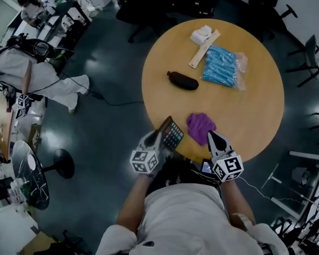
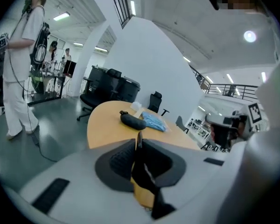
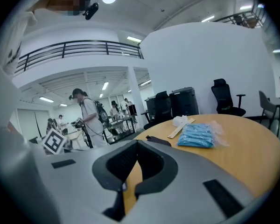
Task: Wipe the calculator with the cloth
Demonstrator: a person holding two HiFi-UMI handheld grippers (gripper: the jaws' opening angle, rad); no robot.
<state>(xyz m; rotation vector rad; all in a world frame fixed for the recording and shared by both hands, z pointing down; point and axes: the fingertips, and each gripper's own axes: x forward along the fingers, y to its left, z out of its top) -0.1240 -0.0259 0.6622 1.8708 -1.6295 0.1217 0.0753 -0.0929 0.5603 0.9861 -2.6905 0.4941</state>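
In the head view the dark calculator (image 1: pixel 172 133) is lifted and tilted over the near edge of the round wooden table (image 1: pixel 255 110). My left gripper (image 1: pixel 161 137) is shut on its near left side. Seen from the left gripper view, the calculator (image 2: pixel 142 171) stands edge-on between the jaws of that gripper (image 2: pixel 137 146). A crumpled purple cloth (image 1: pixel 201 127) lies on the table just right of the calculator. My right gripper (image 1: pixel 210 136) is shut and empty, its tip at the cloth's near right edge. The cloth does not show in the right gripper view, where the right gripper (image 3: pixel 135 148) holds nothing.
Farther back on the table lie a black pouch (image 1: pixel 182 81), a blue packet in clear plastic (image 1: pixel 220 66), a pale flat stick (image 1: pixel 204 48) and a white wad (image 1: pixel 201 34). Office chairs (image 1: pixel 308 57) ring the table. A person in white (image 1: pixel 37 76) stands far left.
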